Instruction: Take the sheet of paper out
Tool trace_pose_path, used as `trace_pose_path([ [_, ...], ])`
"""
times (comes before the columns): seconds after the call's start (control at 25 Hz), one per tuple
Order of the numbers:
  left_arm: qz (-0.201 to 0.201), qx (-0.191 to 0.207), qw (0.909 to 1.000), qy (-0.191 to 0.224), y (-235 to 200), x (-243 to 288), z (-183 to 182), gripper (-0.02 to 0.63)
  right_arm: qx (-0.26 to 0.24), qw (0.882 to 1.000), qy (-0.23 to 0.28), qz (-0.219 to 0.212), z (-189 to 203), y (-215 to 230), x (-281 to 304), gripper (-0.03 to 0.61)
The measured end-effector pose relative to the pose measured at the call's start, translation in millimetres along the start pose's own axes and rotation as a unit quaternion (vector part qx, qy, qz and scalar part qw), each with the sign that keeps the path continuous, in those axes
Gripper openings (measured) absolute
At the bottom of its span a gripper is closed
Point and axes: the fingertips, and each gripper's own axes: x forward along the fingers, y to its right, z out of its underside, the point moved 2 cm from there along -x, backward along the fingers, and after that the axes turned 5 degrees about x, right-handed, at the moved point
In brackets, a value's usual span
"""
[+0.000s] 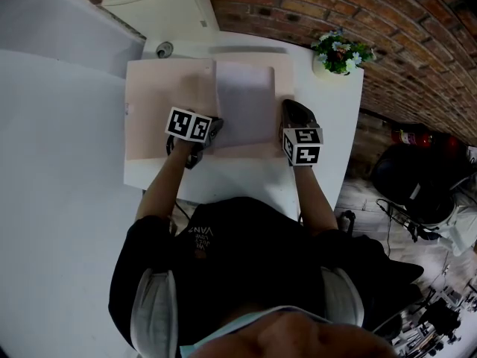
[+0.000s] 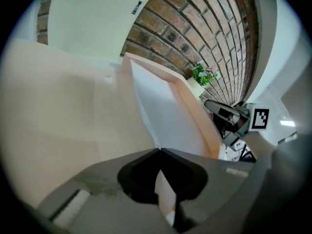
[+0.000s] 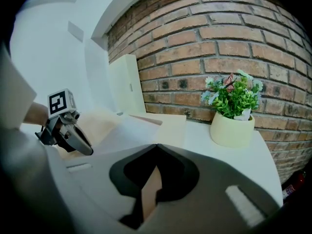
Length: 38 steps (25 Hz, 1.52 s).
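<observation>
A pale beige folder (image 1: pixel 160 110) lies open on the white table (image 1: pixel 223 177). A white sheet of paper (image 1: pixel 246 103) rests on its right half. My left gripper (image 1: pixel 212 129) sits at the sheet's near left corner. In the left gripper view the sheet (image 2: pixel 163 111) runs down into the left gripper (image 2: pixel 159 152), whose jaws are shut with a white edge pinched between them. My right gripper (image 1: pixel 291 114) is at the folder's right edge. In the right gripper view, the right gripper (image 3: pixel 156 147) is shut on a beige strip of the folder (image 3: pixel 170 126).
A small potted plant (image 1: pixel 339 54) stands at the table's far right corner, close to the brick wall (image 1: pixel 387 21). A white box (image 1: pixel 160 6) and a small round object (image 1: pixel 164 49) sit behind the folder. The table's right edge drops to a cluttered floor.
</observation>
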Motion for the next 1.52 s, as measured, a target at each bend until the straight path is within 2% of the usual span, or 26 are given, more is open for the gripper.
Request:
trace_pose_path([
  [0.48, -0.005, 0.012, 0.9991, 0.040, -3.4, -20.0, -1.7, 0.002, -0.007, 1.000, -0.017, 0.006, 4.3, 0.9, 2.9, -0.002],
  [0.76, -0.008, 0.009, 0.9987, 0.050, -5.6, -32.3, 3.3, 0.002, -0.012, 1.000, -0.023, 0.007, 4.3, -0.3, 4.5, -0.002],
  [1.52, -0.039, 0.017, 0.9951, 0.089, -6.1, -68.3, 13.5, 0.002, -0.022, 0.999, -0.028, 0.011, 4.1, -0.1, 3.7, -0.002],
])
